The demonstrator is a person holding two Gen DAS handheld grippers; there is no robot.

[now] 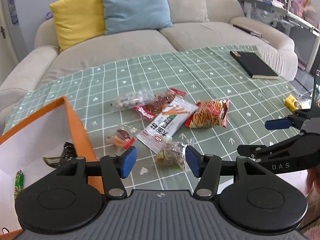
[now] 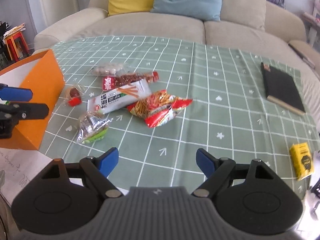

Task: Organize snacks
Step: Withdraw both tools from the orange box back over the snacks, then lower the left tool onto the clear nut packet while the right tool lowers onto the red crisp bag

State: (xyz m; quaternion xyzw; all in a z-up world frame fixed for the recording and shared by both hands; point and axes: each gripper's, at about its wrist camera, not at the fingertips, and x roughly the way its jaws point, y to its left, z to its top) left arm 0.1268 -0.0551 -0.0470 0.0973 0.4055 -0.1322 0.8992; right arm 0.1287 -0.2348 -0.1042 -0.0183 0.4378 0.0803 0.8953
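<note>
Tongs on both sides gape empty: left tongs (image 1: 161,163) over a clear snack packet (image 1: 172,155), right tongs (image 2: 157,162) wider.

Six snack packets (image 2: 160,108) on the table, two in the orange box (image 1: 78,120), one black book (image 2: 282,88).

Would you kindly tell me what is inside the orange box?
Inside the orange box lie a green wrapped sausage stick and a dark packet. The left tongs cover its near corner, so anything there stays hidden.
</note>
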